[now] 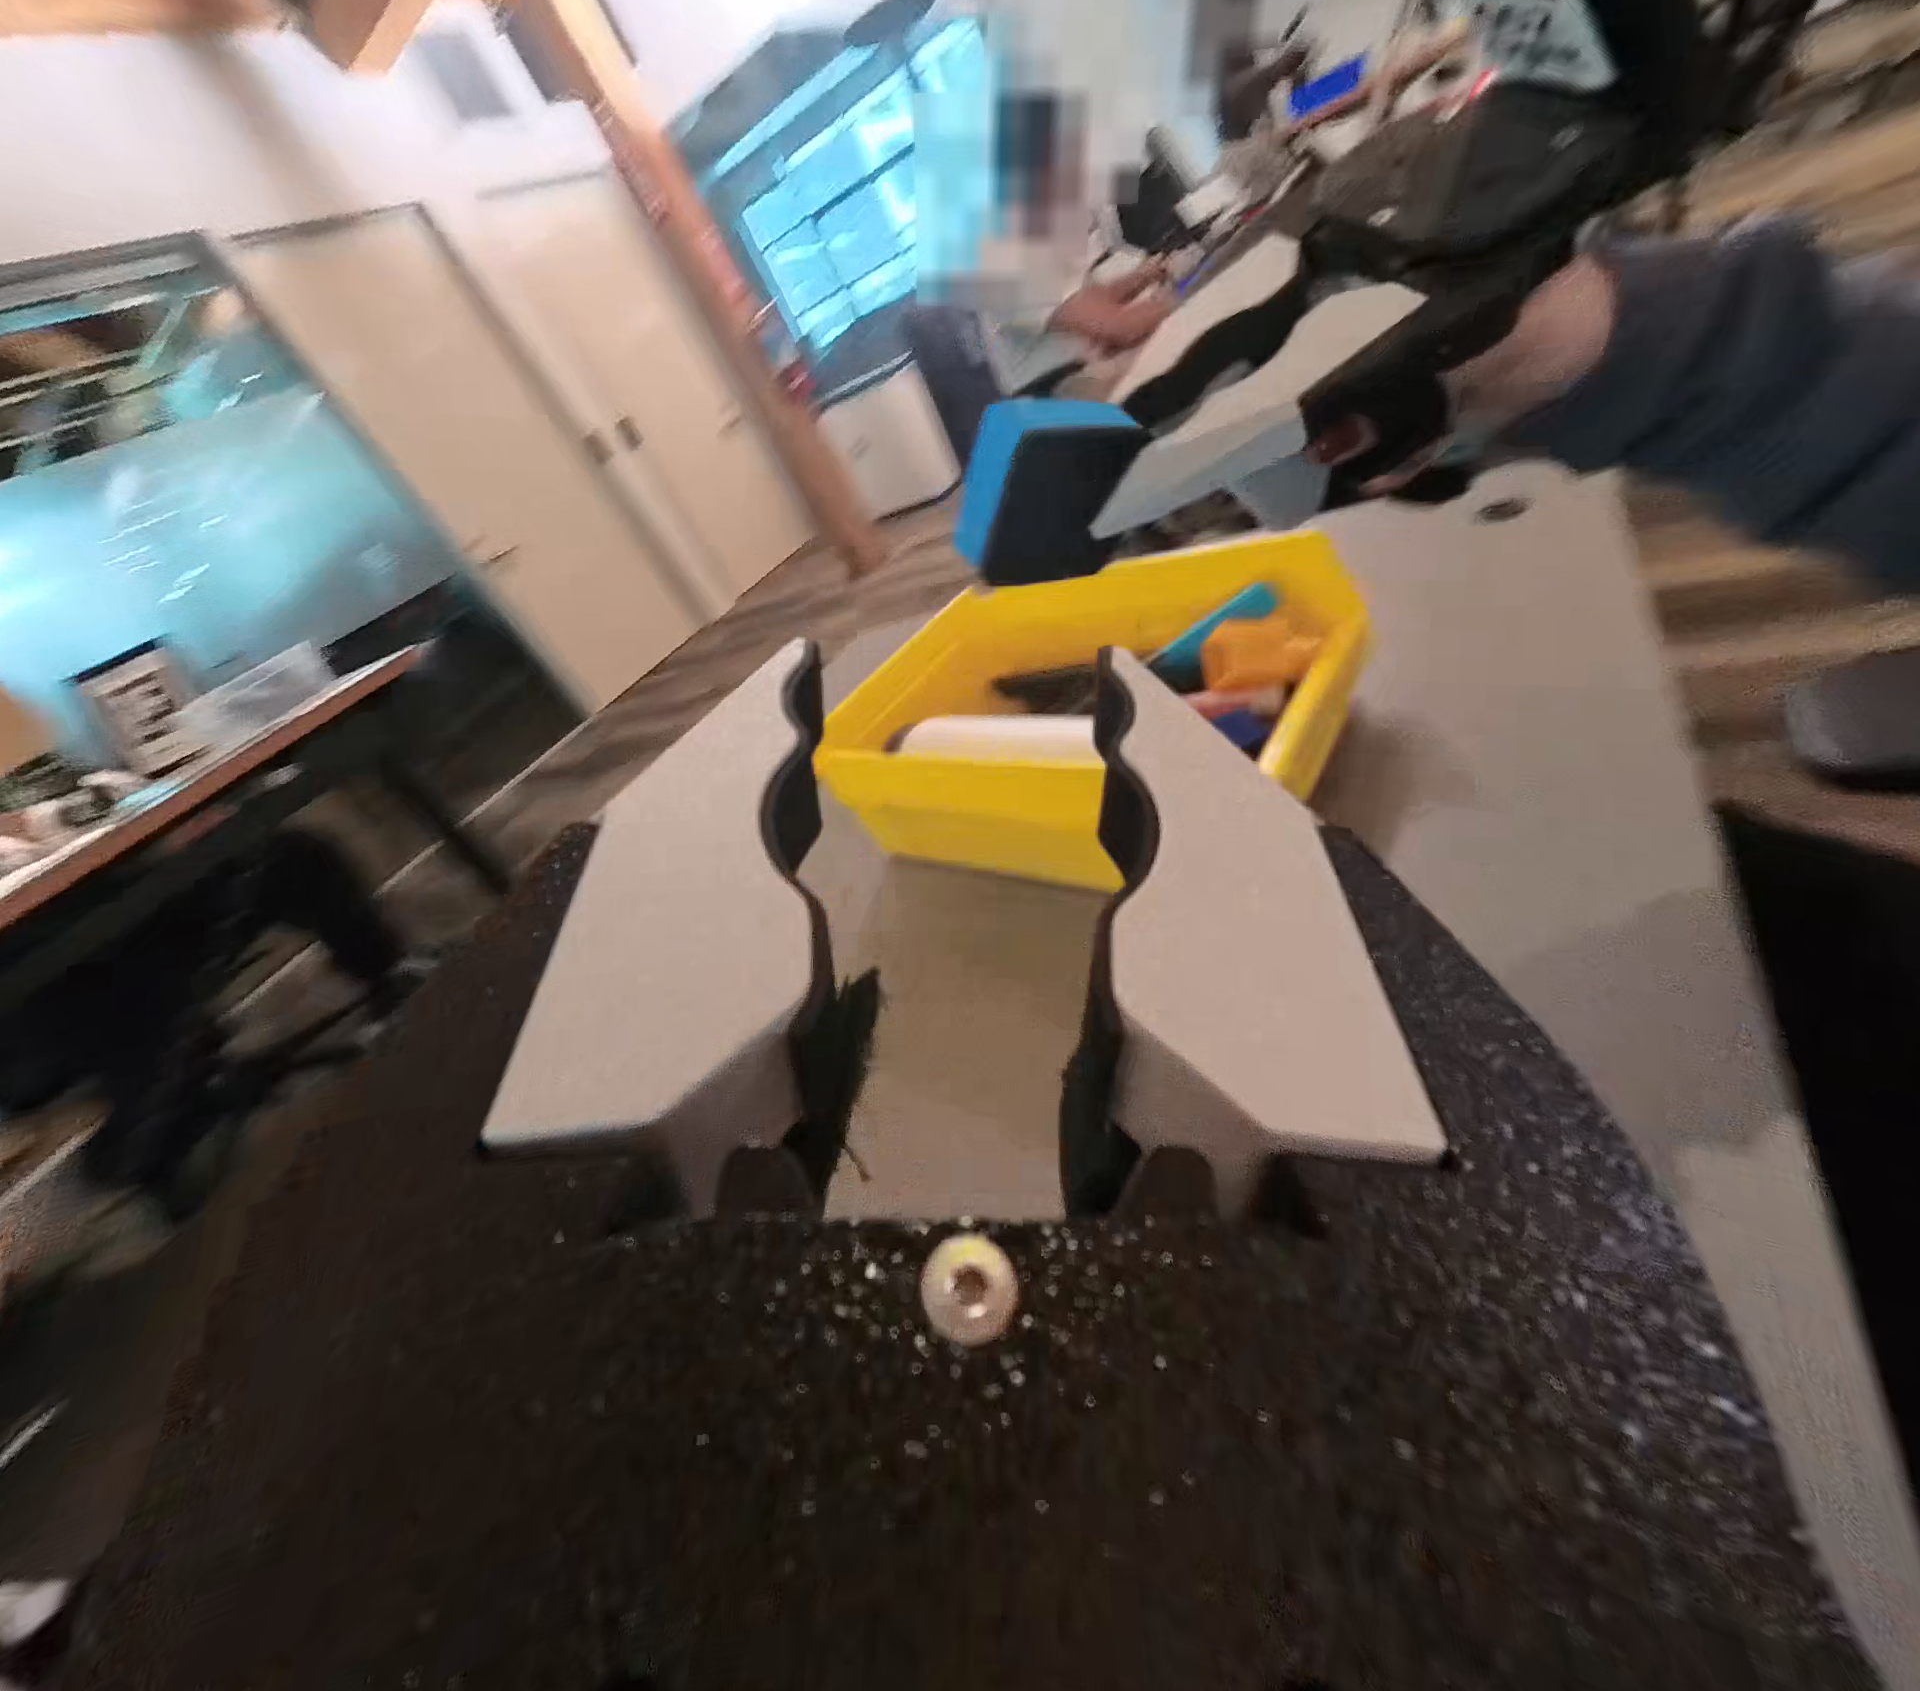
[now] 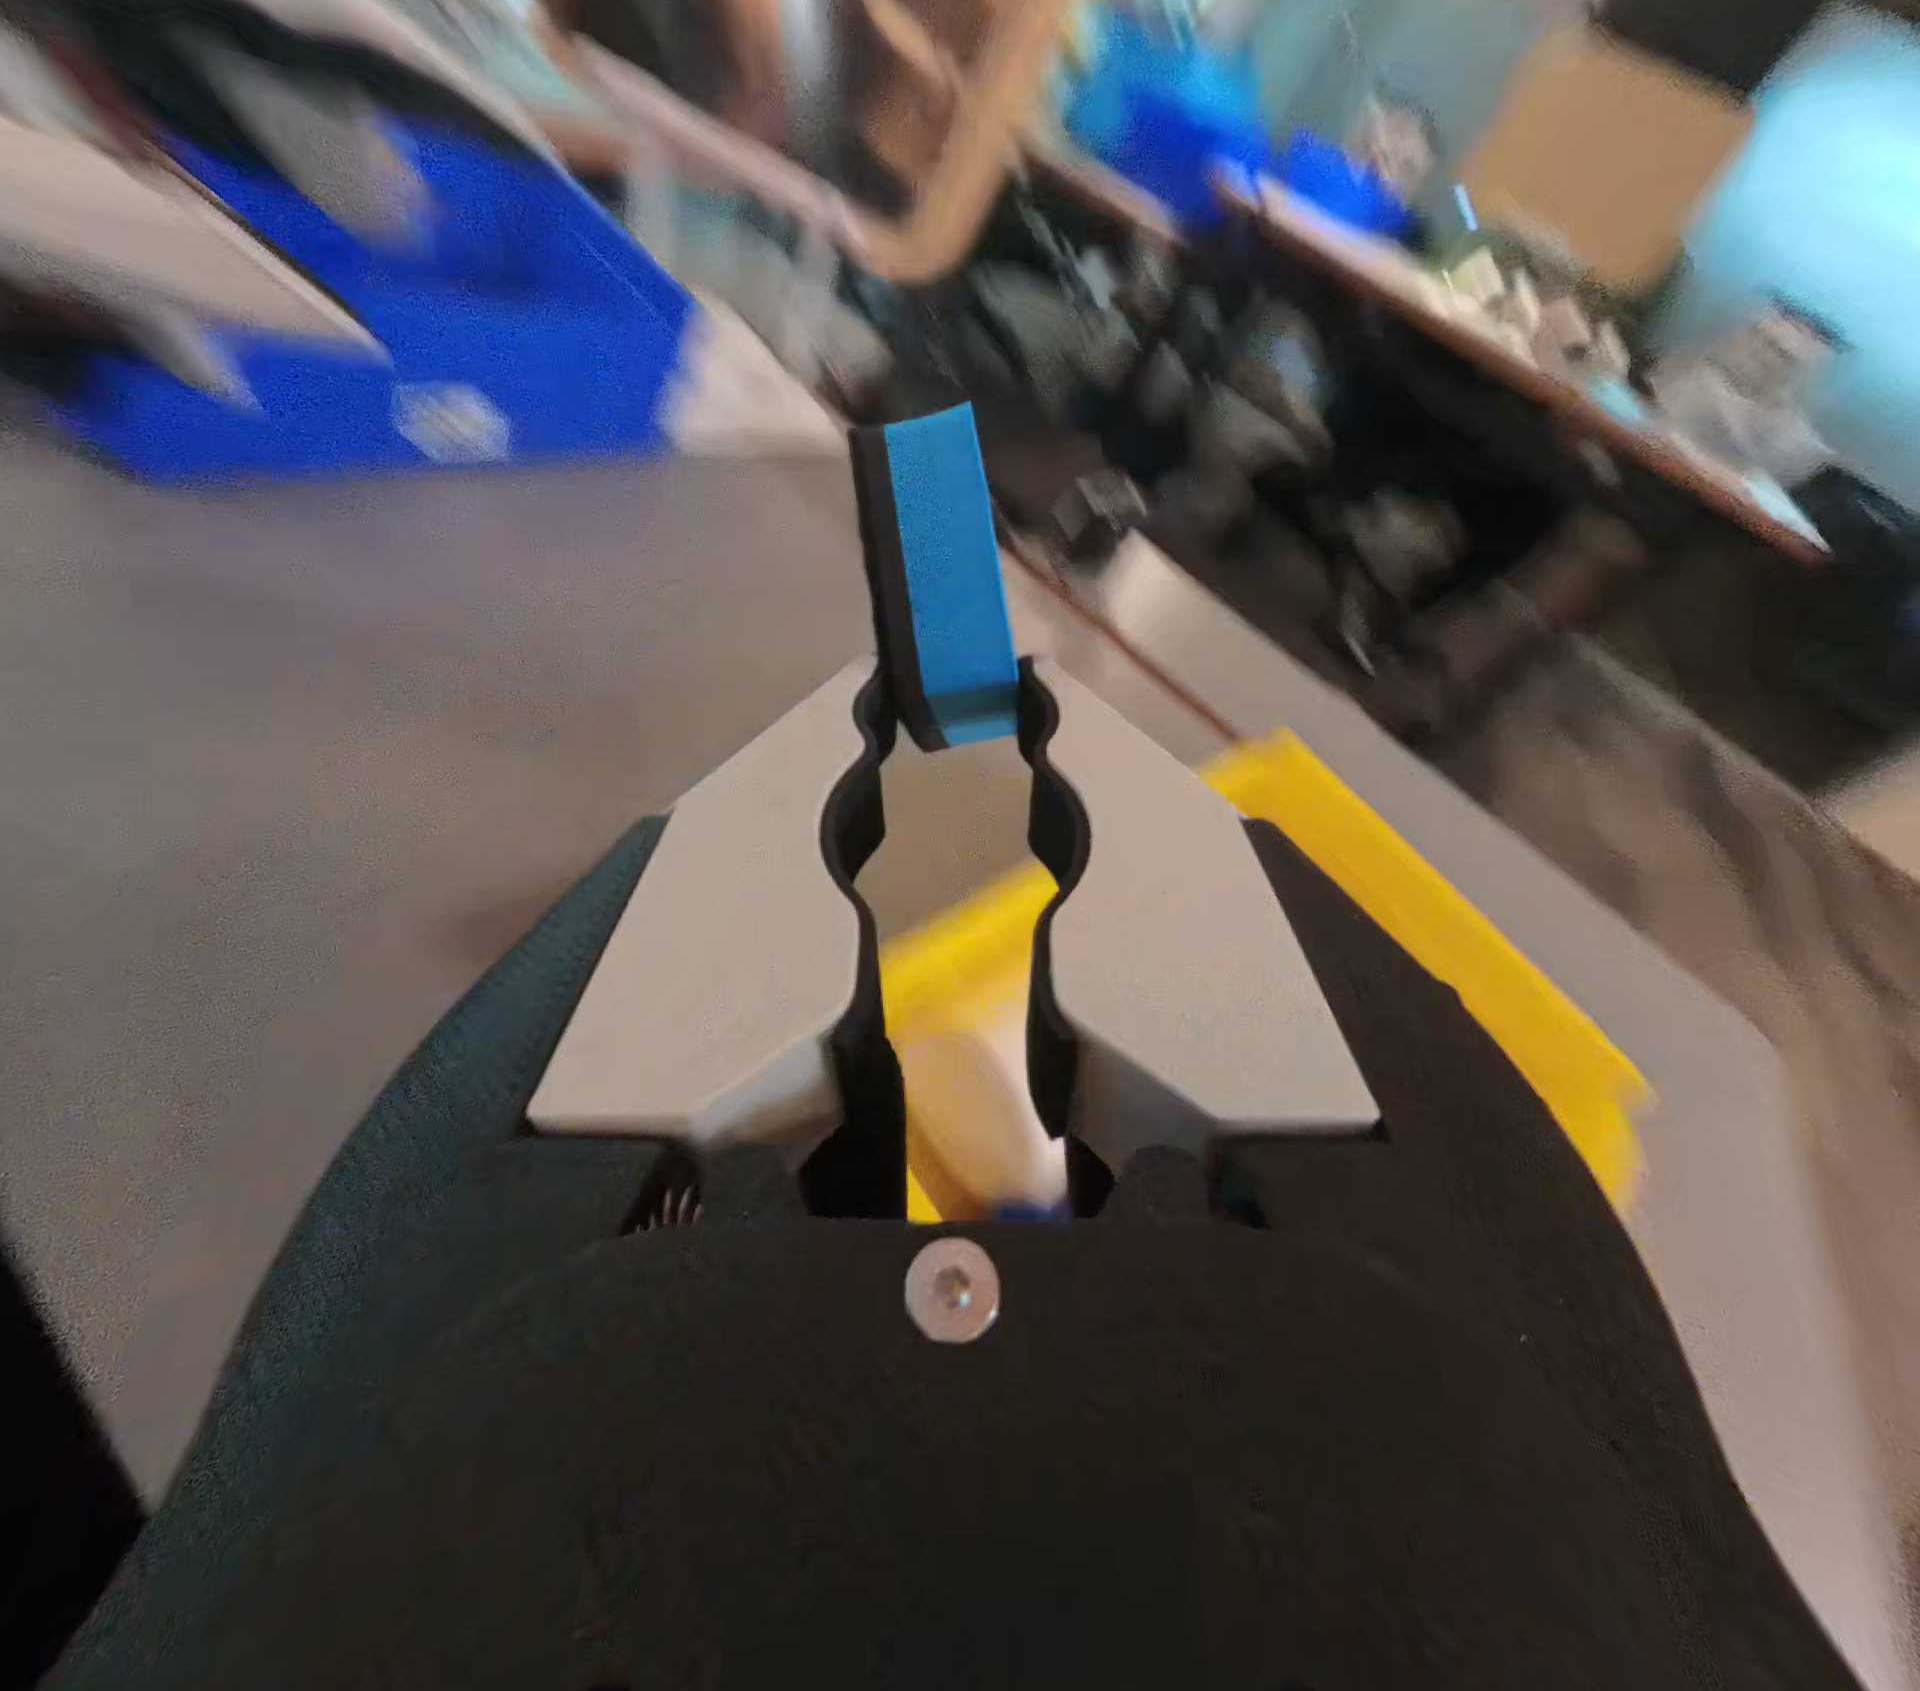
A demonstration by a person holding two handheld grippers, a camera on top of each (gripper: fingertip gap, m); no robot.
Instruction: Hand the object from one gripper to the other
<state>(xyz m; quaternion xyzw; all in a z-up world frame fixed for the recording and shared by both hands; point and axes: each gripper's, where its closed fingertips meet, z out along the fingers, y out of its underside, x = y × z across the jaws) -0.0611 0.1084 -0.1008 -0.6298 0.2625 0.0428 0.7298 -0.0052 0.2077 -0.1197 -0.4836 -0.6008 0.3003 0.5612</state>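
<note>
**Handover: eraser in right gripper, left one empty**

Right gripper (image 2: 951,696) pinches the blue-and-black foam eraser (image 2: 940,576) by one end at its fingertips; most of the block sticks out free, in the air above the yellow bin (image 1: 1049,810). Left gripper (image 1: 961,706) is spread, empty, low near the bin, pointing toward it. Eraser looks light, soft and compressible, not slippery. Best grab: the free end, across the blue and black faces. Open air around it; only the bin rim below.
</note>
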